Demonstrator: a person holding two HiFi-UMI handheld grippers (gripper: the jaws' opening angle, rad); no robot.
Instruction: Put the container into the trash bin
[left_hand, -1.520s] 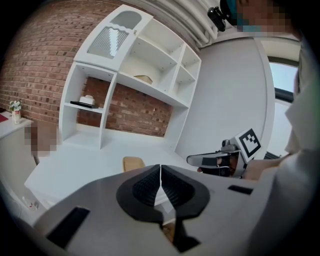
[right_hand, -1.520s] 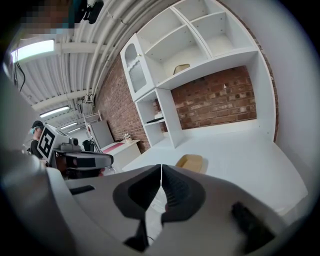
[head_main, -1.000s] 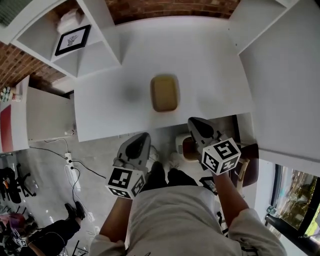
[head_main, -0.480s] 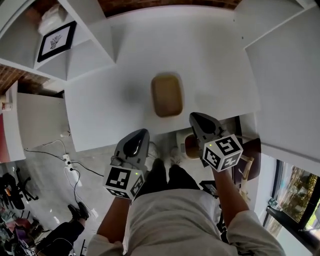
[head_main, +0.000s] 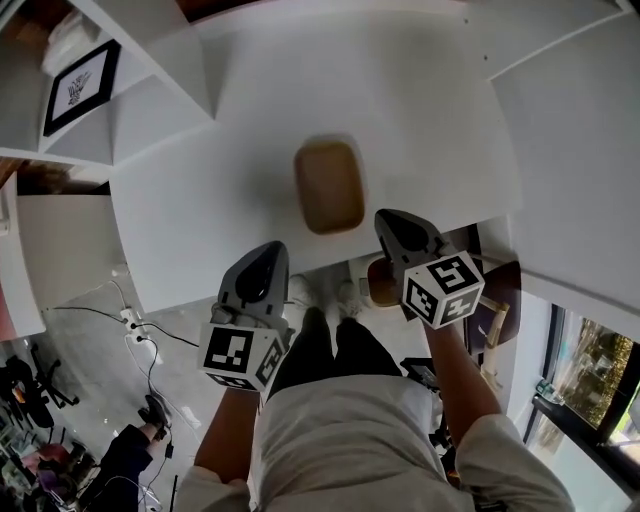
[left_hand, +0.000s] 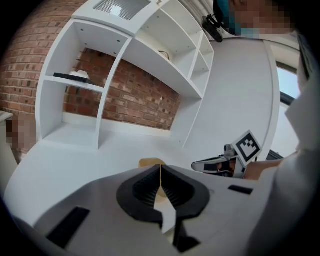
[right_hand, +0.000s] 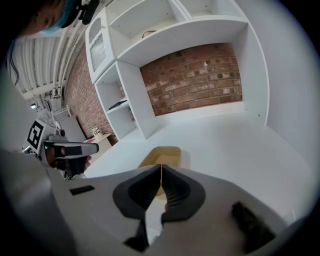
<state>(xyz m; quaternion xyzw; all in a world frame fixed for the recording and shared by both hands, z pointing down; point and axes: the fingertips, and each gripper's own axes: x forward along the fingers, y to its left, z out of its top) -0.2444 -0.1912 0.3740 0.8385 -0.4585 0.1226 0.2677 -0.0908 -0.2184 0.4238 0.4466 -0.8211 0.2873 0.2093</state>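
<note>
A tan rectangular container (head_main: 329, 187) lies on the white table (head_main: 220, 180), near its front edge. It also shows past the jaws in the left gripper view as a tan container (left_hand: 151, 162) and in the right gripper view as a container (right_hand: 161, 156). My left gripper (head_main: 262, 262) hovers off the table's front edge, left of and nearer than the container, jaws shut and empty. My right gripper (head_main: 390, 225) hangs at the table's front edge just right of the container, also shut with nothing in it. No trash bin is identifiable.
White shelving (head_main: 110, 80) with a framed picture (head_main: 78, 85) stands at the back left. A white wall panel (head_main: 580, 150) borders the table on the right. Below the table edge are the person's legs and shoes (head_main: 320, 300), a stool (head_main: 385, 285) and floor cables (head_main: 140, 330).
Both grippers have sunk and shifted a little toward the table's front edge. The view has tilted, so the container sits slightly lower-left of where it was. Both stay shut.
</note>
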